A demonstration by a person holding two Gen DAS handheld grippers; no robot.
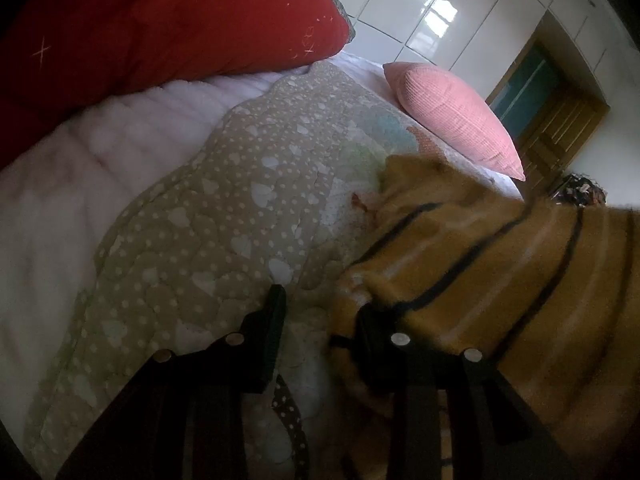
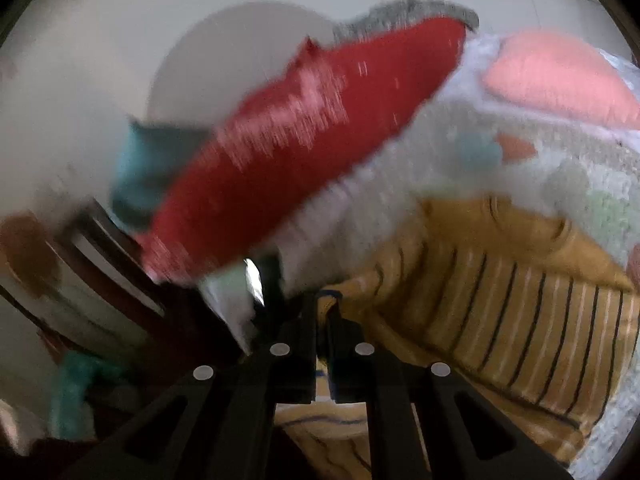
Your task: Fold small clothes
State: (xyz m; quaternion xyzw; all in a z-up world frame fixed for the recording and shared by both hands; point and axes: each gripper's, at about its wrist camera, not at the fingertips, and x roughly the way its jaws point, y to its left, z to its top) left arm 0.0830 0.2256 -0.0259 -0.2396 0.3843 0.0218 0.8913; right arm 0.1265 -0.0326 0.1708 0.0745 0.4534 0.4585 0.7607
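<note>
A small mustard-yellow garment with dark and pale stripes lies on the quilted bedspread; it shows in the left wrist view [image 1: 480, 264] and in the right wrist view [image 2: 512, 304]. My left gripper [image 1: 320, 312] is open, its right finger against the garment's left edge, cloth draped over that finger. My right gripper [image 2: 322, 312] is shut on the garment's edge, with striped cloth pinched between the fingers and hanging below them. The right wrist view is blurred by motion.
A beige heart-print quilt [image 1: 224, 216] covers a white bed [image 1: 60, 184]. A red cushion [image 1: 160, 20] [image 2: 312, 136] and a pink pillow [image 1: 456, 116] [image 2: 556, 76] lie at the back. Dark wooden furniture [image 2: 120, 272] stands left of the bed.
</note>
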